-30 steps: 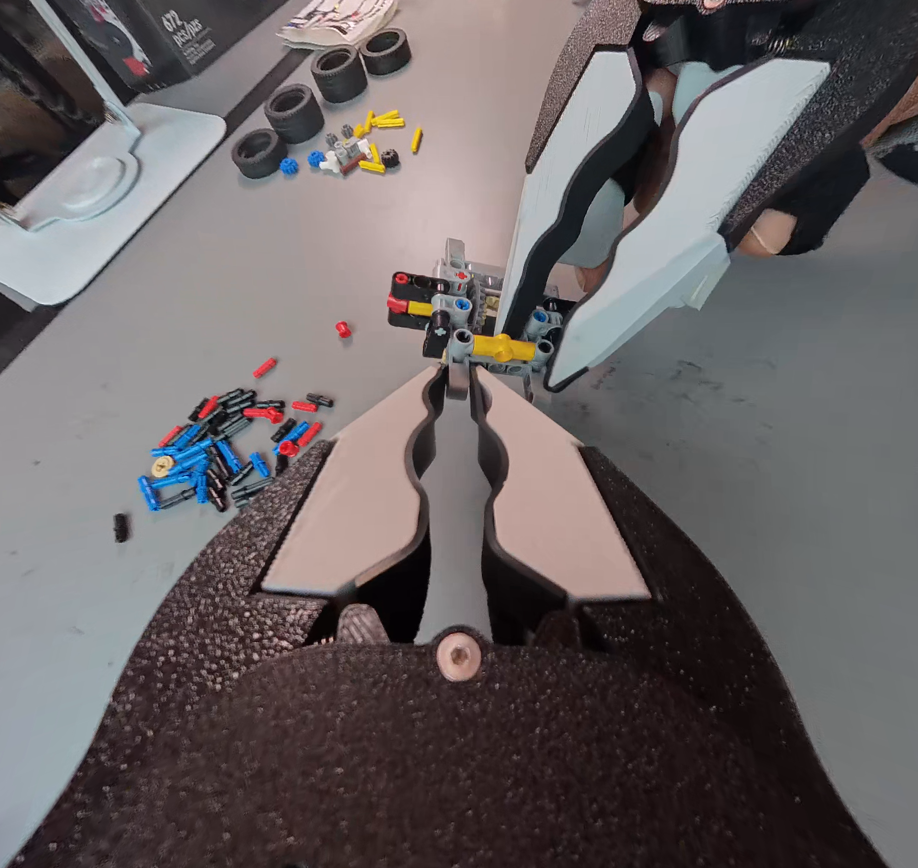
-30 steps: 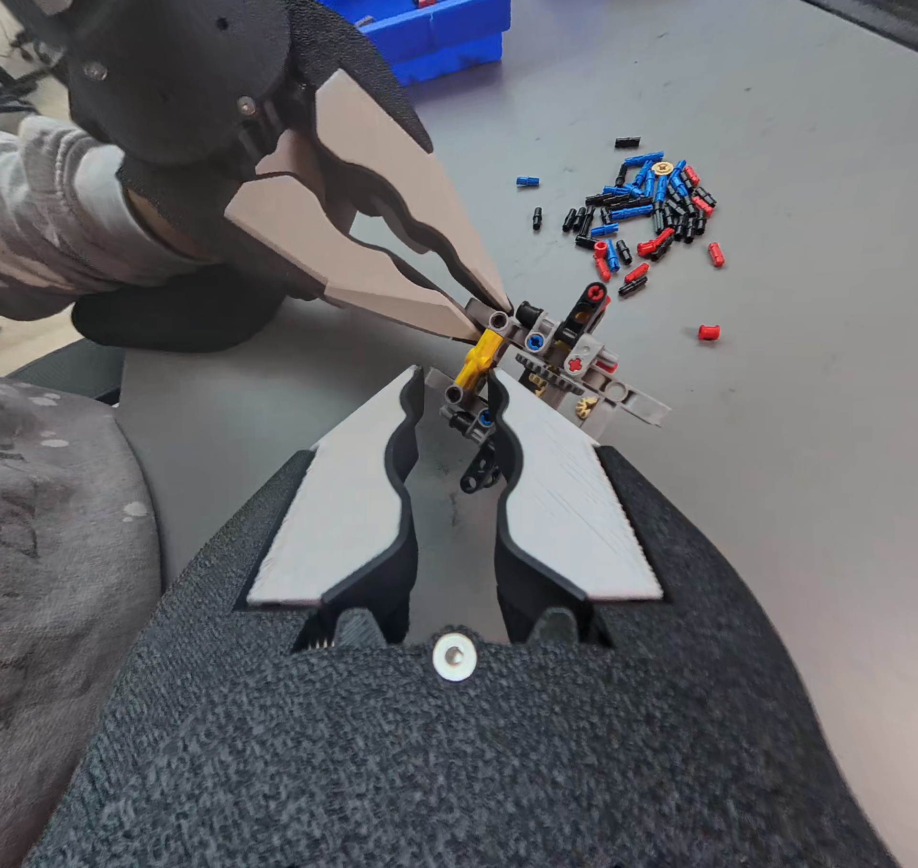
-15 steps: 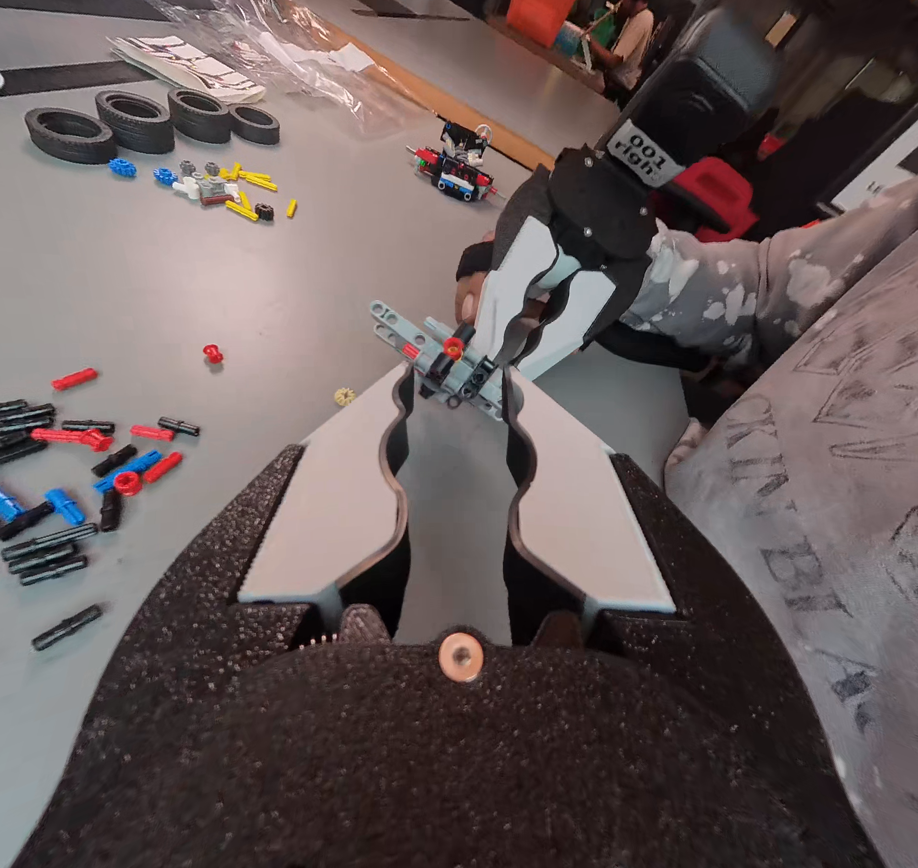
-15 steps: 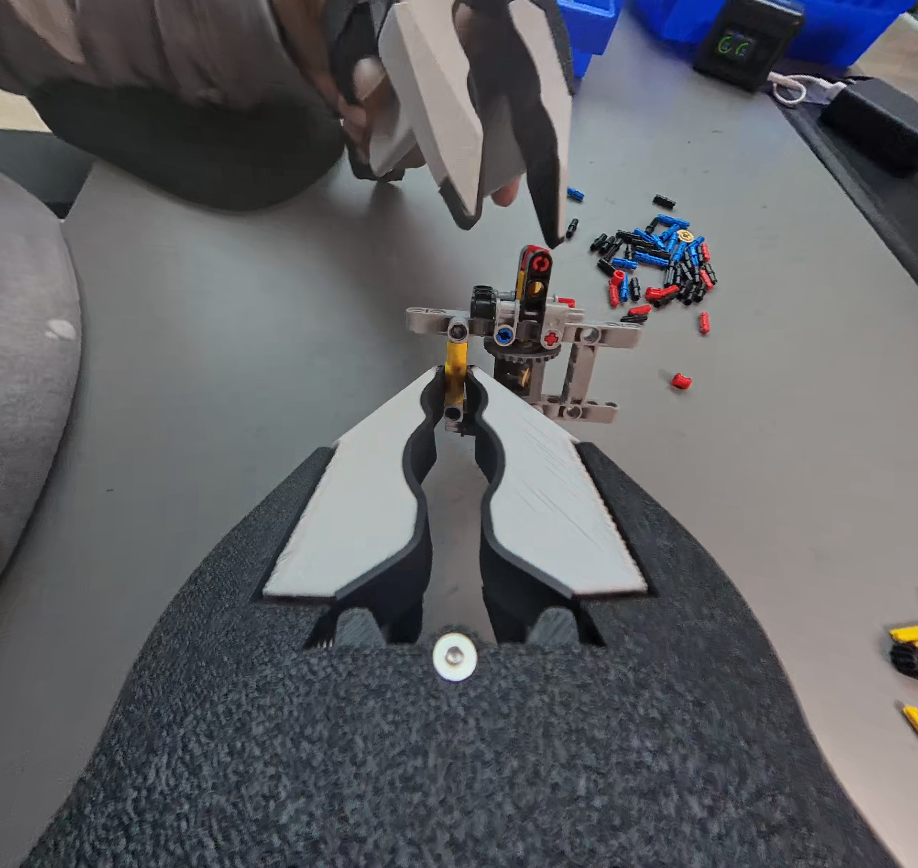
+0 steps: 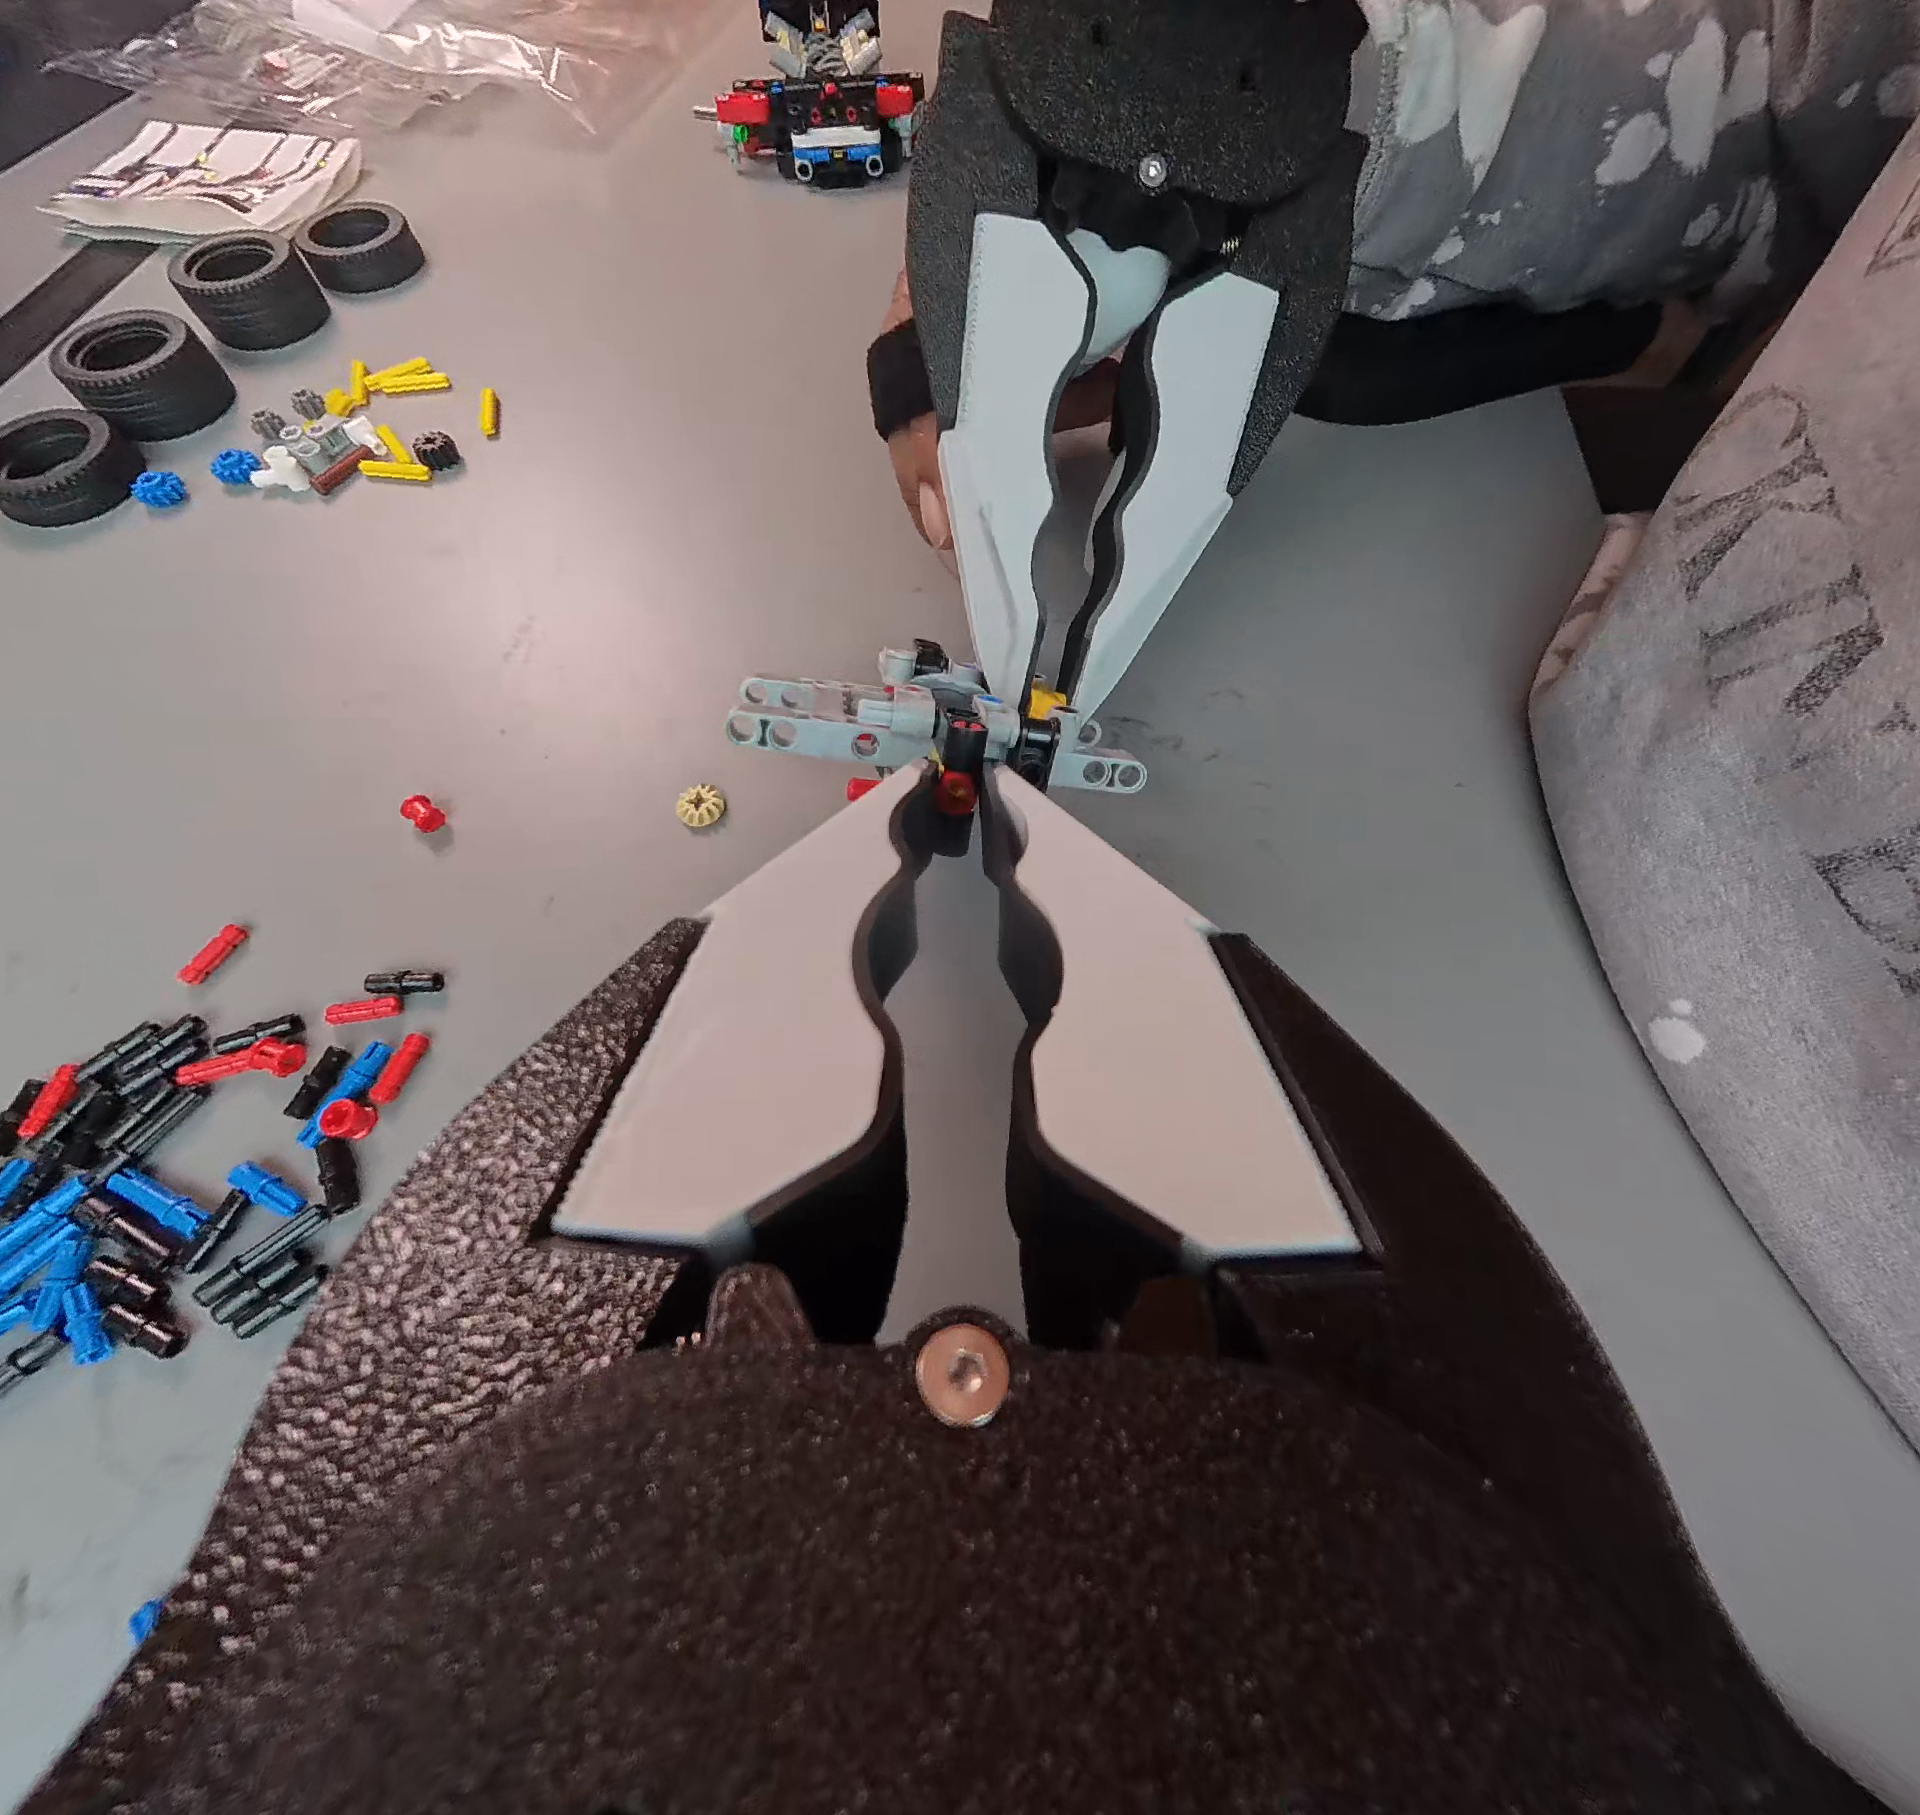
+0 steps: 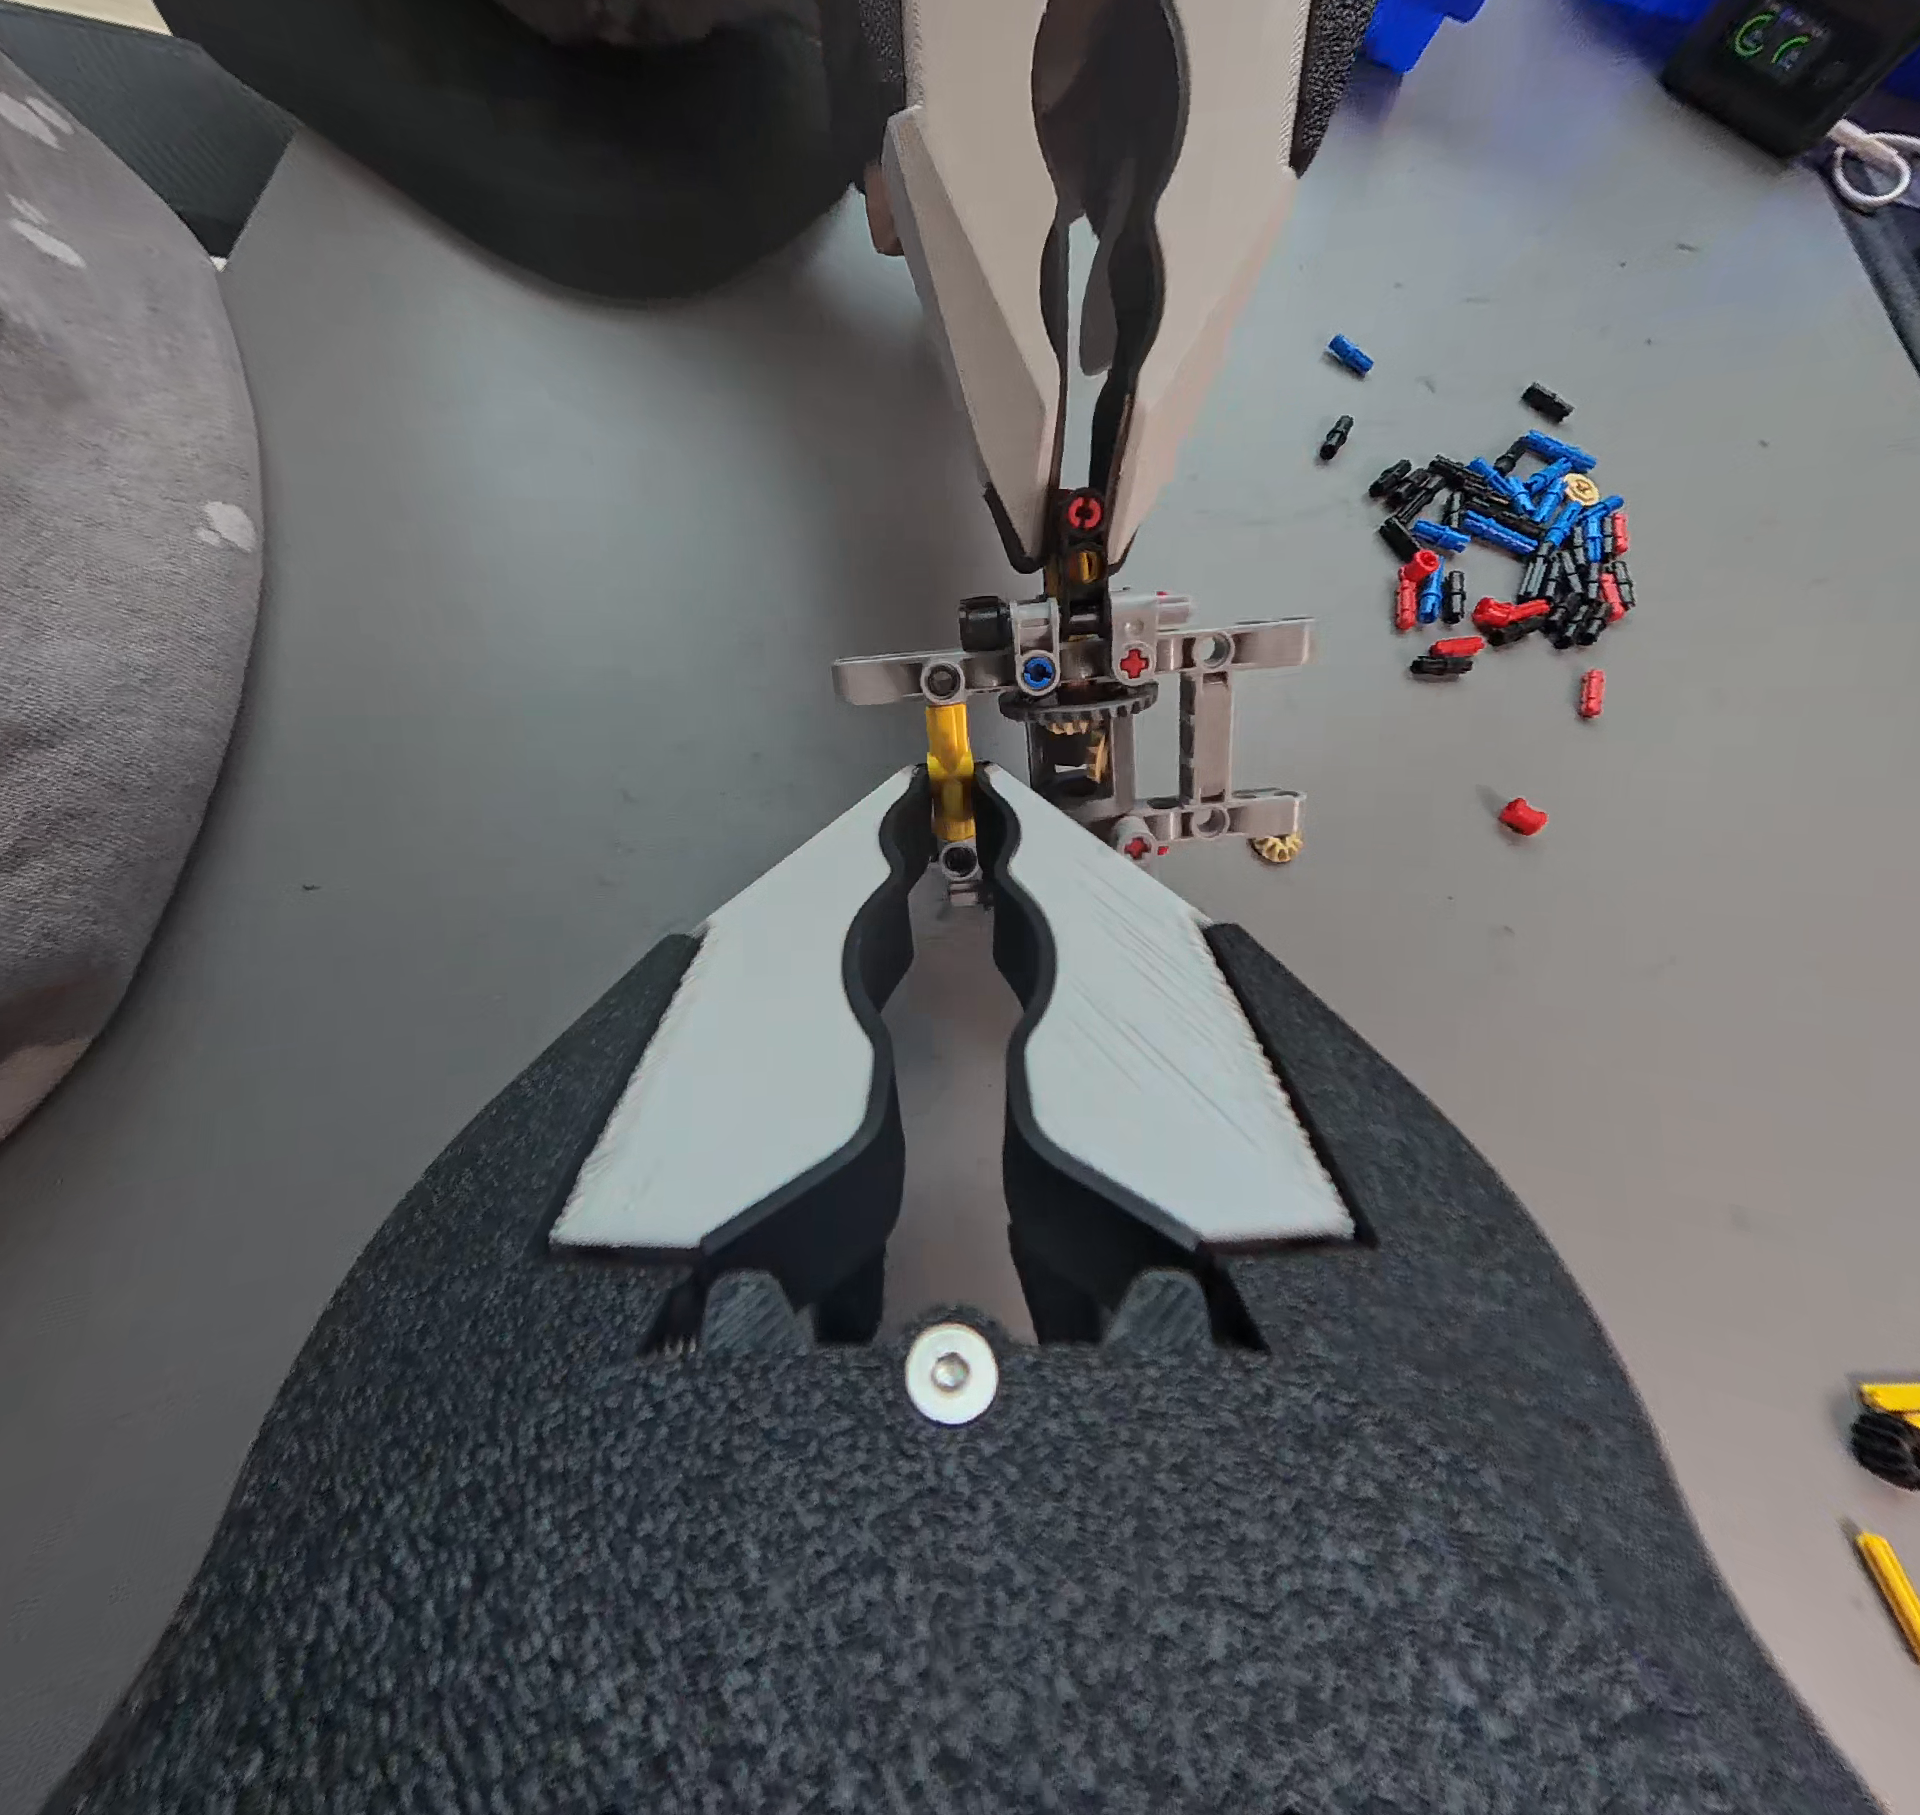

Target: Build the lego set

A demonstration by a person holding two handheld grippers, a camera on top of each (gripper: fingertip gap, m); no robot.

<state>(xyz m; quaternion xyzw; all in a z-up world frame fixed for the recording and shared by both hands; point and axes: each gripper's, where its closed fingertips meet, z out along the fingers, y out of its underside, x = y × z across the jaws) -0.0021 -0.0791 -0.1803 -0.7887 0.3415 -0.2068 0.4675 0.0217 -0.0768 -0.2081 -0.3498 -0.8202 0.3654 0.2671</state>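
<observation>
Mid-frame in both views sits the small grey beam-and-gear lego frame (image 6: 1081, 695). The left gripper (image 5: 954, 809) is pinched nearly closed on its black upright link with the red pin (image 6: 1084, 539), while the right gripper (image 6: 951, 804) is clamped on the yellow axle connector (image 6: 948, 757). I'd hold the yellow end rigid and push straight along the axle without twisting, watching the loose tan gear (image 5: 700, 807) left of centre.
</observation>
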